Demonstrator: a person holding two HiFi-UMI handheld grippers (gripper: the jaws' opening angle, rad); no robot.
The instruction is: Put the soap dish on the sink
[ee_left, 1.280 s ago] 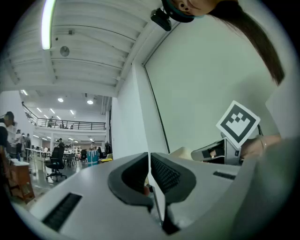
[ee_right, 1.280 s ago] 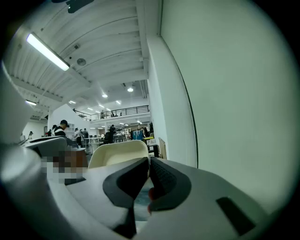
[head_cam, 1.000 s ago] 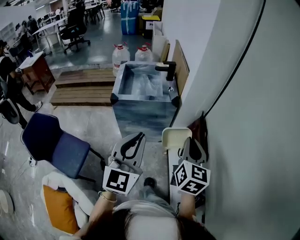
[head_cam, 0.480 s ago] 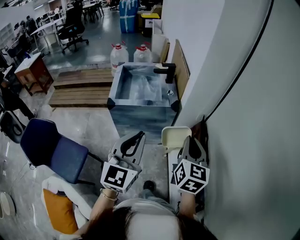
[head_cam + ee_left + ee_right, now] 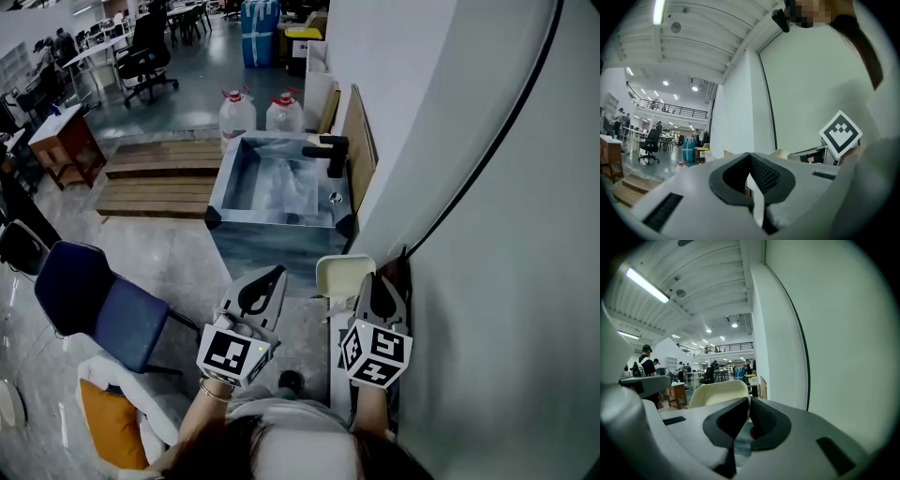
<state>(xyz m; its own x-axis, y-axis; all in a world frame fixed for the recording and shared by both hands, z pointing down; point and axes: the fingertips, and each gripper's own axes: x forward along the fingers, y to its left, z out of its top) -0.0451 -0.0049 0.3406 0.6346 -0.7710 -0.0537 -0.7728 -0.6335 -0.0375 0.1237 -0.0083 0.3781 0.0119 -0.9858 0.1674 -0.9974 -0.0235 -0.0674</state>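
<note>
A cream soap dish (image 5: 342, 275) is held in the air at the tip of my right gripper (image 5: 371, 279), which is shut on its near edge. In the right gripper view the soap dish (image 5: 719, 392) rises just beyond the right gripper (image 5: 747, 401). My left gripper (image 5: 278, 273) hangs beside it, jaws together and nothing between them; the left gripper (image 5: 750, 157) points toward the wall. The grey sink (image 5: 272, 228) with a black faucet (image 5: 330, 153) stands on the floor ahead, a stretch beyond both grippers.
A white wall (image 5: 487, 234) runs close along the right. A blue chair (image 5: 89, 300) stands at the left and an orange-cushioned seat (image 5: 108, 422) at lower left. Wooden pallets (image 5: 155, 178), two water bottles (image 5: 236, 111) and a leaning board (image 5: 354, 141) surround the sink.
The view has drifted slightly, so the sink and both grippers sit a little further left. The right gripper still holds the dish. A person at the left edge has gone from view.
</note>
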